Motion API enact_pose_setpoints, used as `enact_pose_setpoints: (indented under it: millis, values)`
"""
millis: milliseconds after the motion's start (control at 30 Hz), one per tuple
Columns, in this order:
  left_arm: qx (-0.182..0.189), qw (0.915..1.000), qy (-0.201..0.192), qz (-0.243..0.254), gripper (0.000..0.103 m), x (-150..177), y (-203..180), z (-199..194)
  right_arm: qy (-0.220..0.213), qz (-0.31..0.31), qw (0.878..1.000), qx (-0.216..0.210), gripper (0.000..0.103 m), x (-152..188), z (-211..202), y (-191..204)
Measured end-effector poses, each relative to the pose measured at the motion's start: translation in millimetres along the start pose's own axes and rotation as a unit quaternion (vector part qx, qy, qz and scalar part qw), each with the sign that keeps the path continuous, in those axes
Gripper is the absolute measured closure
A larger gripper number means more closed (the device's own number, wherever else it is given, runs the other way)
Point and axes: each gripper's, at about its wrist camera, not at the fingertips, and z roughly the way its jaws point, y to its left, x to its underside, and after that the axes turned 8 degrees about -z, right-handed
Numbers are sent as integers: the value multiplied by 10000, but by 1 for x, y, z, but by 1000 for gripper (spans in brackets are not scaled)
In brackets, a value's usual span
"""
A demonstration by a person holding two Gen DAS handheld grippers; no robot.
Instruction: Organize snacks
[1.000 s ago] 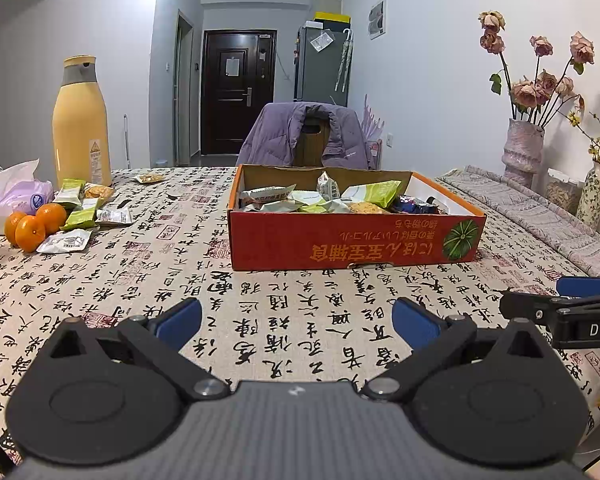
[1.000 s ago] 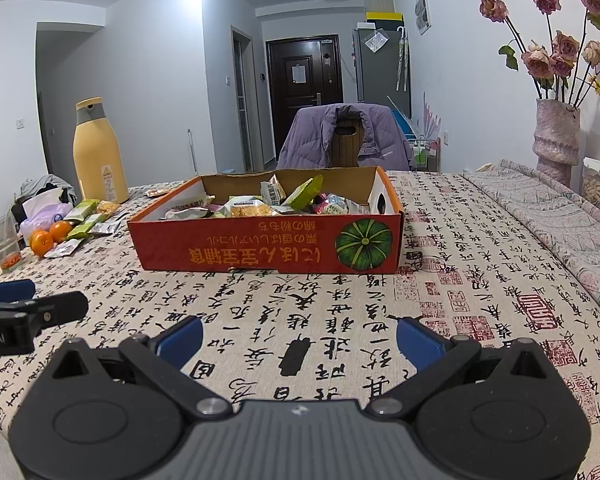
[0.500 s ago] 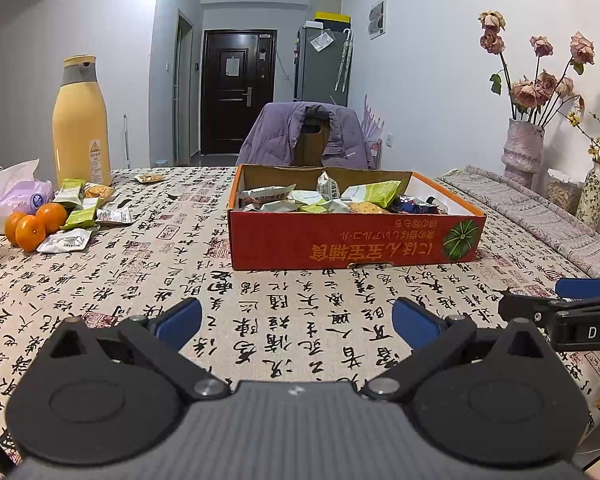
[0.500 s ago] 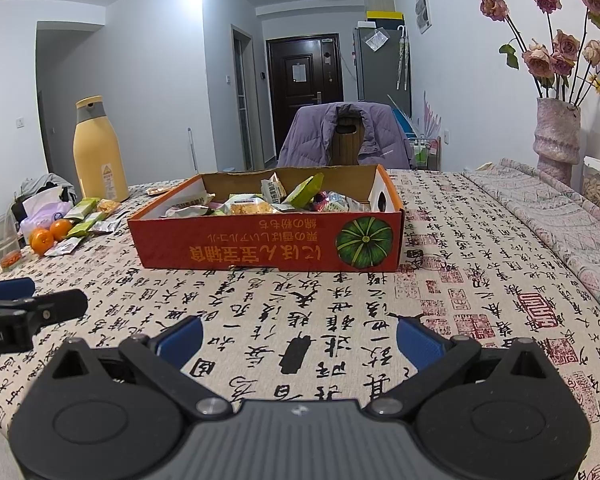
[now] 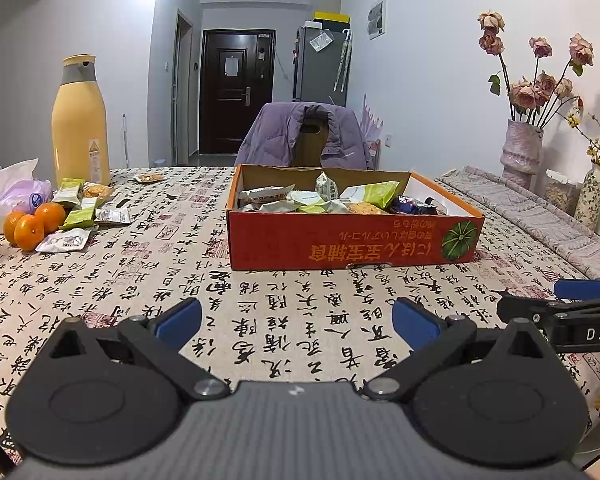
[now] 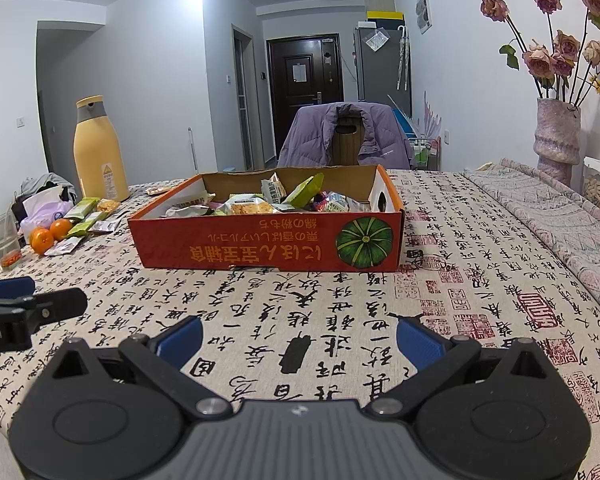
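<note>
Snack box [image 5: 352, 240] mid-table, bare tablecloth [image 5: 260, 312] before both empty, wide-apart grippers [image 5: 296, 320] [image 6: 298, 340]

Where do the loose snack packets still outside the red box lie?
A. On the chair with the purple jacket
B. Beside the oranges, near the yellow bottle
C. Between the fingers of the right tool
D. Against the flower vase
B: the loose snack packets lie on the tablecloth next to the oranges, in front of the yellow bottle, well left of the red box.
</note>
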Motion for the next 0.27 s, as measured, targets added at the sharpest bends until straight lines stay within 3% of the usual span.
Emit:
enact_pose_setpoints:
  millis: [267]
  values:
    - [-13,10000,-69,24,0,-1,0,-1,27,13,10000,-19,0,2,1,1]
